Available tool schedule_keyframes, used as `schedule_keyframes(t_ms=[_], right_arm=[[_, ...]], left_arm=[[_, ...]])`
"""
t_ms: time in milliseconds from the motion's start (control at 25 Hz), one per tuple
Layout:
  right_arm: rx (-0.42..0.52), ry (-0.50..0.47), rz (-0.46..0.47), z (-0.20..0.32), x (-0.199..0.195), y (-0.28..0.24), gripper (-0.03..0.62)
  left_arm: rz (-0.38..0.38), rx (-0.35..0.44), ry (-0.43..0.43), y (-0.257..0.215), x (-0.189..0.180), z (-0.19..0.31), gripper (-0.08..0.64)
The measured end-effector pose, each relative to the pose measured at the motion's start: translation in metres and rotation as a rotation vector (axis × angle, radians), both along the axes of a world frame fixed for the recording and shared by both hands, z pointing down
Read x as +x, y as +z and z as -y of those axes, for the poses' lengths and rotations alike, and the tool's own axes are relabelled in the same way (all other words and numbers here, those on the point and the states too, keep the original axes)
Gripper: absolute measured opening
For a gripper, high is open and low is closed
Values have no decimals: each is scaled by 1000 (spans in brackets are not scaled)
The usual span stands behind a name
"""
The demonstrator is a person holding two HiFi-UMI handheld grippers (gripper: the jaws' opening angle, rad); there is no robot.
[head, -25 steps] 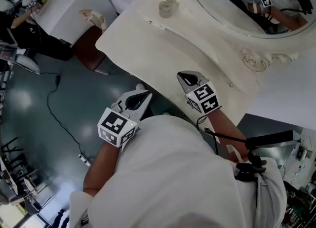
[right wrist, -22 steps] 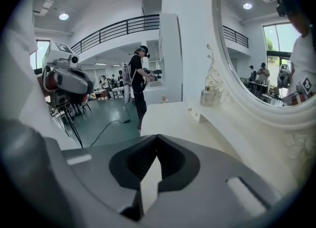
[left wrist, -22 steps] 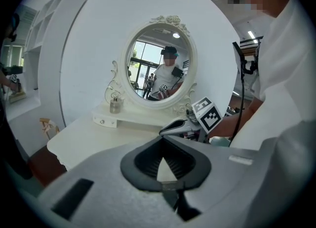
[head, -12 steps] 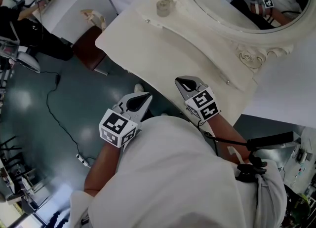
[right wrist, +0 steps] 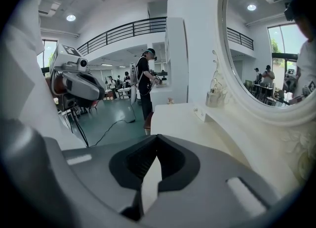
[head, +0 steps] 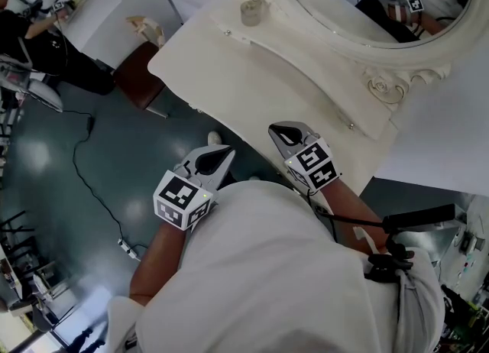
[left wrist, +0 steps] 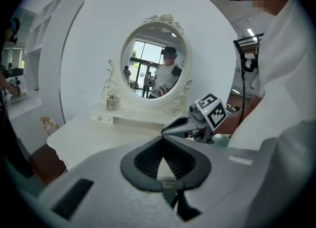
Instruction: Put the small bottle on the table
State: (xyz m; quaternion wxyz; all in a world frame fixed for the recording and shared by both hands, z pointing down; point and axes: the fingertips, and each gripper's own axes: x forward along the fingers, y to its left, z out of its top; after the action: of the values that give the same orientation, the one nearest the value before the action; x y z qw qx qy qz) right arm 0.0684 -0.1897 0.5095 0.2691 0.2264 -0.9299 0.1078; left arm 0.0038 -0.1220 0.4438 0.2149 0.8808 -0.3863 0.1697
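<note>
The small glass bottle (head: 250,11) stands upright on the raised shelf of the white dressing table (head: 229,69), to the left of the oval mirror (head: 367,0). It also shows as the bottle (left wrist: 112,102) in the left gripper view and the bottle (right wrist: 215,97) in the right gripper view, far ahead of both. My left gripper (head: 225,150) is shut and empty, off the table's near edge over the floor. My right gripper (head: 276,128) is shut and empty too, just over the table's near edge. Both are far from the bottle.
A brown stool (head: 141,76) stands at the table's left end with a small pale object (head: 145,27) beyond it. A black cable (head: 84,168) trails over the dark floor. Another person (head: 30,34) stands at a counter far left. The person's white sleeves fill the lower view.
Almost nothing differs: the head view has drifted slightly, and both grippers hold their places, shut and empty.
</note>
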Motion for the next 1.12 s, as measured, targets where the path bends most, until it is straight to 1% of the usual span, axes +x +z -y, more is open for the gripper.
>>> schedule_keyframes(t_ms=[520,840,1120], right_arm=[[14,-18,7,-10,-6,-6,2],[22,-12,3,-14,-3,-6,0],[21,11,6,-12,2,-4,0]], left_arm=[[12,-5,-9,0,-5,-11,2],[25,-9,2,3,-2,-13,2],[18,-9,26,7,5,-6,2]])
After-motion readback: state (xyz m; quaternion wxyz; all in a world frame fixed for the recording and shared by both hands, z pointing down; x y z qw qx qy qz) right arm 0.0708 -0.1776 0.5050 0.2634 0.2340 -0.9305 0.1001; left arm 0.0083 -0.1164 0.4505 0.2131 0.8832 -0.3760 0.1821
